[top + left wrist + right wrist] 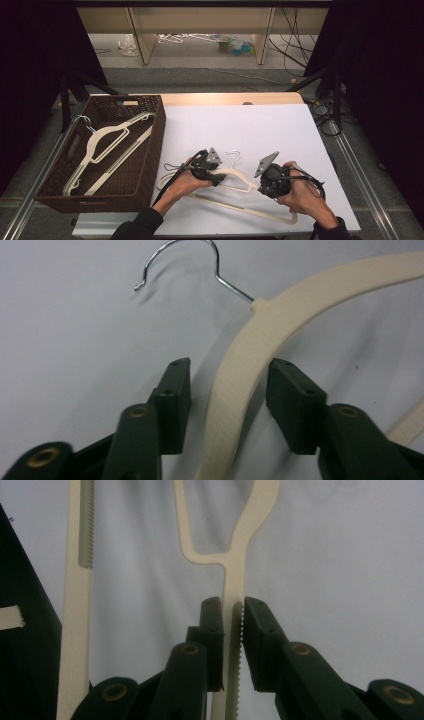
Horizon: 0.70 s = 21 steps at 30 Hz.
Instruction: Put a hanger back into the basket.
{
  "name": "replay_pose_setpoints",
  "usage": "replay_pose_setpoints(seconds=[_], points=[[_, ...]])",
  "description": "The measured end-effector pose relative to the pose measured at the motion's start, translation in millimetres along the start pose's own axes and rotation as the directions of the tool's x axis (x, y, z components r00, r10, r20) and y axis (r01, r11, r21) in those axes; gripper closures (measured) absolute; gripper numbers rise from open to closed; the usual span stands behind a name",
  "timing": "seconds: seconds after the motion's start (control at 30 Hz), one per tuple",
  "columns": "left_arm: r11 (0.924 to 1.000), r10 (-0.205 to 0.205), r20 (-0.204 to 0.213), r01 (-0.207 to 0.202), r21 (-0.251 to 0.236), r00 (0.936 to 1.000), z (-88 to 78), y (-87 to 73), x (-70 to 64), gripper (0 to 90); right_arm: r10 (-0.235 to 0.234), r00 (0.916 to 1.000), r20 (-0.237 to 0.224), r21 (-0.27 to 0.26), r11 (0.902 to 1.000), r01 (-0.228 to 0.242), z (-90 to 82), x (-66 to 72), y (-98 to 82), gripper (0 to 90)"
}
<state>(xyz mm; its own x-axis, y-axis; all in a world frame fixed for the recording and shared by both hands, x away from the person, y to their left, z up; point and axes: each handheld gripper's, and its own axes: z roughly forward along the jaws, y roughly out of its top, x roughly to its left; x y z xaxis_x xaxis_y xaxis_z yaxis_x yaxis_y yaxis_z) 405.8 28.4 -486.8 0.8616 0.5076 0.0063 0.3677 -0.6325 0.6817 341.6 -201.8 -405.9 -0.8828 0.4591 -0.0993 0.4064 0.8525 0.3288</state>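
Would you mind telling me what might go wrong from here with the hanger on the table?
1. The left tongs straddle the hanger arm with gaps at both pads; lifting now could let that side drop.
2. The right tongs pinch a thin toothed strip, so the hanger might pivot or slip.
3. The metal hook could catch on the basket rim, where another hanger already lies.

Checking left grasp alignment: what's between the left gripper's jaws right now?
In the left gripper view, the cream hanger arm runs between the left gripper jaws, just below its wire hook; gaps show either side, pads not yet pressing.
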Motion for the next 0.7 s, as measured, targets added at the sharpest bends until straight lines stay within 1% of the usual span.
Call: replay_pose_setpoints(seconds=[0.03, 0.07, 0.1, 0.13, 0.2, 0.23, 0.27, 0.3, 0.33, 0.37, 0.5, 0.53, 0.57, 0.63, 0.67, 0.7], points=[[0.9998, 0.019, 0.006, -0.019, 0.001, 0.9998, 0.3, 1.3, 0.8, 57.3, -0.005, 0.9999, -0.009, 0.001, 1.0, 0.005, -0.2, -0.4, 0.1, 79.3], [0.9999, 0.016, 0.023, -0.016, 0.0, 0.9996, 1.2, 1.8, -0.6, 60.0, -0.006, 1.0, -0.002, -0.004, 1.0, 0.006, 0.1, 0.0, 0.2, 79.4], [0.9961, 0.079, 0.03, -0.08, 0.037, 0.9964, -1.1, 3.1, 2.4, 63.6, -0.004, 1.0, -0.003, -0.002, 1.0, 0.004, -0.6, 0.4, 0.4, 79.3], [0.9945, 0.095, 0.026, -0.096, 0.041, 0.9951, -1.6, 3.8, 2.4, 64.3, -0.004, 1.0, 0.0, -0.002, 1.0, 0.004, -0.8, 0.6, 0.5, 79.3], [0.9937, 0.102, 0.044, -0.103, 0.043, 0.9939, -2.4, 3.8, 3.4, 65.9, -0.016, 0.9999, -0.007, -0.007, 0.9999, 0.016, -2.0, -0.1, 0.2, 79.3], [0.9977, 0.067, 0.04, -0.067, 0.007, 0.9969, -2.1, 3.2, 1.4, 66.4, -0.015, 0.9999, -0.002, -0.008, 0.9999, 0.015, -2.5, -0.1, 0.1, 79.4], [0.9973, 0.071, 0.045, -0.072, 0.011, 0.9964, -3.4, 3.4, 1.9, 67.0, -0.018, 0.9998, 0.004, -0.014, 0.9997, 0.018, -2.8, 0.1, 0.0, 79.4], [0.9924, 0.114, 0.054, -0.117, 0.04, 0.992, -7.3, 4.4, 4.6, 67.5, -0.021, 0.9998, -0.002, -0.014, 0.9997, 0.021, -3.2, 0.1, -0.1, 79.3], [0.9916, 0.123, 0.06, -0.125, 0.032, 0.9906, -9.6, 4.8, 5.1, 68.0, -0.028, 0.9996, -0.005, -0.02, 0.9994, 0.028, -3.7, -0.3, -0.6, 79.3], [0.9901, 0.135, 0.058, -0.137, 0.028, 0.9891, -12.2, 5.4, 5.1, 68.6, -0.025, 0.9997, -0.007, -0.02, 0.9995, 0.025, -4.5, -1.0, -1.2, 79.3], [0.9865, 0.16, 0.077, -0.162, 0.023, 0.9841, -23.0, 8.2, 4.0, 70.4, -0.032, 0.9993, -0.018, -0.034, 0.9989, 0.031, -5.3, -4.7, -5.2, 79.3], [0.9868, 0.16, 0.079, -0.162, 0.01, 0.9839, -27.0, 9.2, 3.5, 70.7, -0.029, 0.9994, -0.021, -0.035, 0.999, 0.028, -5.8, -5.8, -6.2, 79.2], [0.985, 0.171, 0.082, -0.172, 0.009, 0.9819, -30.6, 10.6, 3.6, 70.9, -0.027, 0.9992, -0.028, -0.043, 0.9987, 0.026, -6.0, -7.8, -8.0, 79.3], [0.9835, 0.181, 0.088, -0.181, -0.003, 0.9796, -36.7, 12.8, 2.6, 71.5, -0.024, 0.999, -0.036, -0.054, 0.9983, 0.023, -7.0, -10.4, -10.4, 79.3], [0.9828, 0.184, 0.096, -0.184, -0.009, 0.9782, -40.3, 14.1, 2.4, 71.7, -0.032, 0.9988, -0.039, -0.058, 0.9979, 0.029, -7.3, -11.2, -11.2, 79.4], [0.9831, 0.183, 0.105, -0.182, -0.018, 0.9775, -43.2, 15.2, 2.0, 72.0, -0.022, 0.9991, -0.035, -0.057, 0.9982, 0.02, -8.0, -11.1, -12.4, 79.4]])
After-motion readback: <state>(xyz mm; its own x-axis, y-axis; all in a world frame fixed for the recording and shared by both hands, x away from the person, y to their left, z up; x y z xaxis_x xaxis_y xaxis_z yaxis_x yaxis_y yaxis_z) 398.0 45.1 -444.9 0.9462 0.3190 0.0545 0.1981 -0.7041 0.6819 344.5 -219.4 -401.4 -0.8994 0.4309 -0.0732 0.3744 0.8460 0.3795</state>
